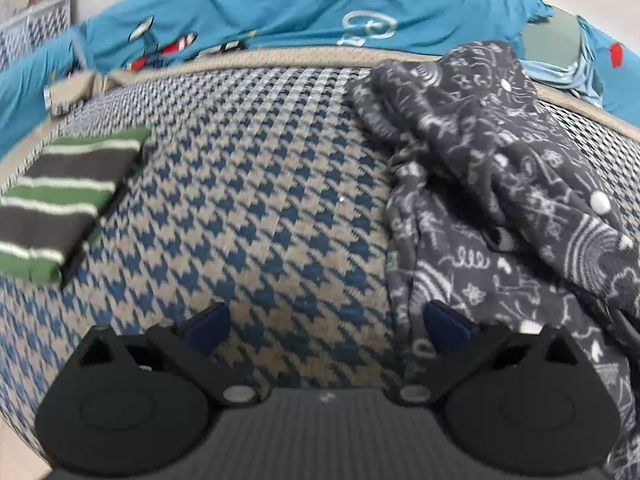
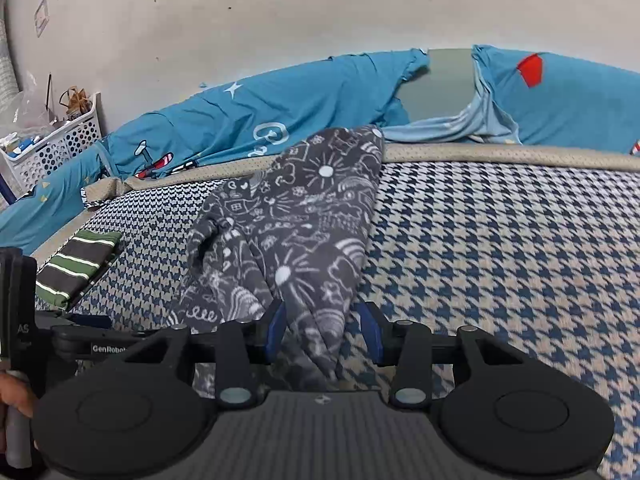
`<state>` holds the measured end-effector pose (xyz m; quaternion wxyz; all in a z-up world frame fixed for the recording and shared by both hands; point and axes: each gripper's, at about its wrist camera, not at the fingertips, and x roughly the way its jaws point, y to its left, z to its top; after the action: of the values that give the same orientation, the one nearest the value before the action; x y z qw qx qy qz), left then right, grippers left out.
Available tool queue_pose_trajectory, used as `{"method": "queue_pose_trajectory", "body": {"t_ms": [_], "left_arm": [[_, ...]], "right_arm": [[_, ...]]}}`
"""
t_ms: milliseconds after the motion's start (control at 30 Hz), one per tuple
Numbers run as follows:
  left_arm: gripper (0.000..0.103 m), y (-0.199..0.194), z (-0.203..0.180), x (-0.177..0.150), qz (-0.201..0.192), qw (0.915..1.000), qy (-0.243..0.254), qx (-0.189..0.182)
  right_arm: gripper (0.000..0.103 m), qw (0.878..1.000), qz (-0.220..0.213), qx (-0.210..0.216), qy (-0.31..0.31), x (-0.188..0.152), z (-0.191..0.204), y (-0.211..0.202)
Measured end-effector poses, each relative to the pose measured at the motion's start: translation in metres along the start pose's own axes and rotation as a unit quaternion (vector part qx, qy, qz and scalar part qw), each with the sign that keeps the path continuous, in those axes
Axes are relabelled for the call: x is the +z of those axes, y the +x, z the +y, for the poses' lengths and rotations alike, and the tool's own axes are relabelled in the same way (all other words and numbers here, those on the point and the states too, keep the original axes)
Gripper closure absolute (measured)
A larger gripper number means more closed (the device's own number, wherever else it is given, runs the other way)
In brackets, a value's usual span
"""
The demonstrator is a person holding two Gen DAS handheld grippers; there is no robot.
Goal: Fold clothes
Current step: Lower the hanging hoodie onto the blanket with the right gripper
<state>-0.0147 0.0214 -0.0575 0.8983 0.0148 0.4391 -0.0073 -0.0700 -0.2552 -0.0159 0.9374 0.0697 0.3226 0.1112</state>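
My right gripper point(image 2: 324, 334) stands partly parted, a fold of the dark doodle-print garment point(image 2: 296, 216) loose between its pads. My left gripper point(image 1: 326, 322) gapes wide over houndstooth bedcover point(image 1: 256, 200), garment at its right finger.

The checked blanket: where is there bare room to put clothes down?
Bare houndstooth blanket lies between the folded green-striped garment and the crumpled grey doodle-print garment, and right of that garment. Crowded: the far edge, with blue bedding.
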Motion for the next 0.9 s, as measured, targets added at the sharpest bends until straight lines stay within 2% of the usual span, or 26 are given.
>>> {"method": "queue_pose_trajectory", "body": {"t_ms": [133,600,900], "left_arm": [[0.000,-0.001,-0.001,-0.006,-0.008,0.9999,0.011,0.007],[0.000,-0.033,0.006,-0.027,-0.020,0.9989,-0.039,0.018],[0.000,-0.065,-0.005,-0.049,-0.039,0.9980,-0.049,-0.010]], "right_arm": [[0.061,1.000,0.003,-0.003,0.008,-0.006,-0.003,-0.005],[0.051,0.997,0.004,-0.007,0.074,-0.033,-0.029,-0.044],[0.041,0.990,0.022,0.019,0.135,-0.055,-0.043,-0.058]]}}
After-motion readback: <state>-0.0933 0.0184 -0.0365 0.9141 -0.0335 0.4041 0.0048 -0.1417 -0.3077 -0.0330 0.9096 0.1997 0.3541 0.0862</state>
